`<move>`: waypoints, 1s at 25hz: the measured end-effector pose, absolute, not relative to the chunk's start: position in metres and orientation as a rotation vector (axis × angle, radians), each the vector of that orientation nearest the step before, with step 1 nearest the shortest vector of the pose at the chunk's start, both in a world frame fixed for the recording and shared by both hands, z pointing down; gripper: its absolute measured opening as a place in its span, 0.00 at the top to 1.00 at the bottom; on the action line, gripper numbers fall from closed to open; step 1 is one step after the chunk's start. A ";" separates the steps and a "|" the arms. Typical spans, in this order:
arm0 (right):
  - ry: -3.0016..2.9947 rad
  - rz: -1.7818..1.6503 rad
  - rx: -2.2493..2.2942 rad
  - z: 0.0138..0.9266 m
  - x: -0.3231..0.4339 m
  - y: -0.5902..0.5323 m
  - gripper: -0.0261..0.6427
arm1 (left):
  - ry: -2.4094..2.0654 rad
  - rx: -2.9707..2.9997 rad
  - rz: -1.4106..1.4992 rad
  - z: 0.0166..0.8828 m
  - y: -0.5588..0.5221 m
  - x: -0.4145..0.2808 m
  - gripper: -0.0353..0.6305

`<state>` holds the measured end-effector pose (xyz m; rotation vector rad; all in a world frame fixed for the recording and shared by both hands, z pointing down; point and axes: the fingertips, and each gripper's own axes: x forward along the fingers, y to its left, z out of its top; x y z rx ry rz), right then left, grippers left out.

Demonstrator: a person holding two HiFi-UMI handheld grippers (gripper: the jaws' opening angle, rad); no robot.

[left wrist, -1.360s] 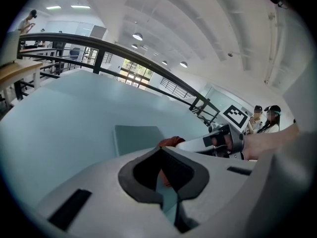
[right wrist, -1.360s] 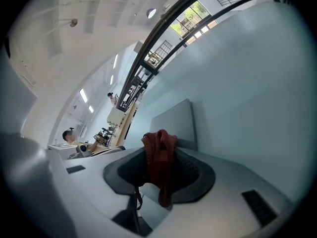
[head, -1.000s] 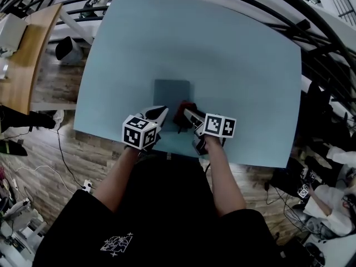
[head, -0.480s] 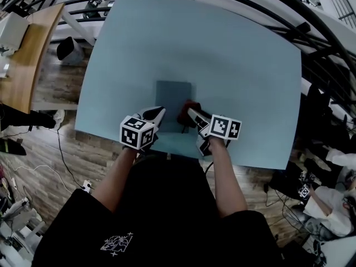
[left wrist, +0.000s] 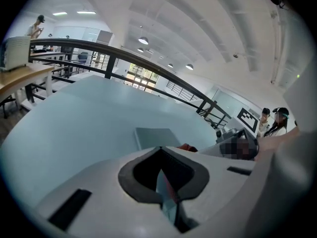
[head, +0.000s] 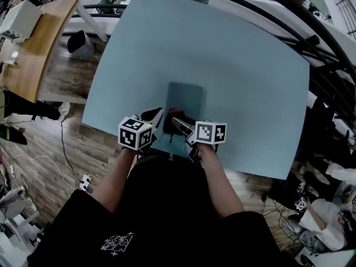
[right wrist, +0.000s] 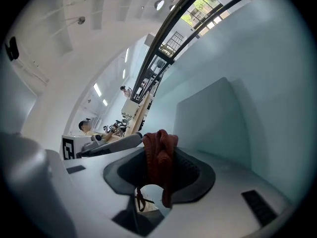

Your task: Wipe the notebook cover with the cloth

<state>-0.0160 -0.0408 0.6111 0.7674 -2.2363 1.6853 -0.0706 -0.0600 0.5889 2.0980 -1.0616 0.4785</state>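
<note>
Right tongs [head: 177, 122] pinch the red cloth [right wrist: 159, 157] by the notebook [head: 187, 96]; left tongs [left wrist: 161, 148] pressed together, empty.

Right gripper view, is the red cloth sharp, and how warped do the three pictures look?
Right gripper view: the cloth is fairly sharp, its knit showing; the background is soft, and fisheye bends the railing. Left gripper view: same bowing, dark corners. Head view: the table edges bulge outward; lighting is even, no hard glare.
</note>
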 end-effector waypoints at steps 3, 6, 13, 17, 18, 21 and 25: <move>-2.223 1.697 0.719 0.619 -0.033 -0.033 0.75 | -1.078 2.083 0.474 0.591 -0.057 -0.079 0.94; -2.208 1.690 0.690 0.625 -0.043 -0.030 0.75 | -1.084 2.074 0.475 0.593 -0.054 -0.085 0.94; -2.171 1.682 0.677 0.633 -0.036 -0.029 0.75 | -1.033 2.059 0.496 0.601 -0.047 -0.082 0.94; -2.160 1.683 0.695 0.636 -0.023 -0.029 0.75 | -1.011 2.058 0.512 0.606 -0.045 -0.079 0.94; -2.158 1.684 0.699 0.636 -0.018 -0.029 0.75 | -1.003 2.061 0.514 0.606 -0.045 -0.076 0.94; -2.153 1.690 0.717 0.636 -0.004 -0.030 0.75 | -0.971 2.075 0.519 0.606 -0.047 -0.066 0.94; -2.144 1.707 0.749 0.638 0.013 -0.031 0.75 | -0.923 2.092 0.539 0.610 -0.046 -0.054 0.94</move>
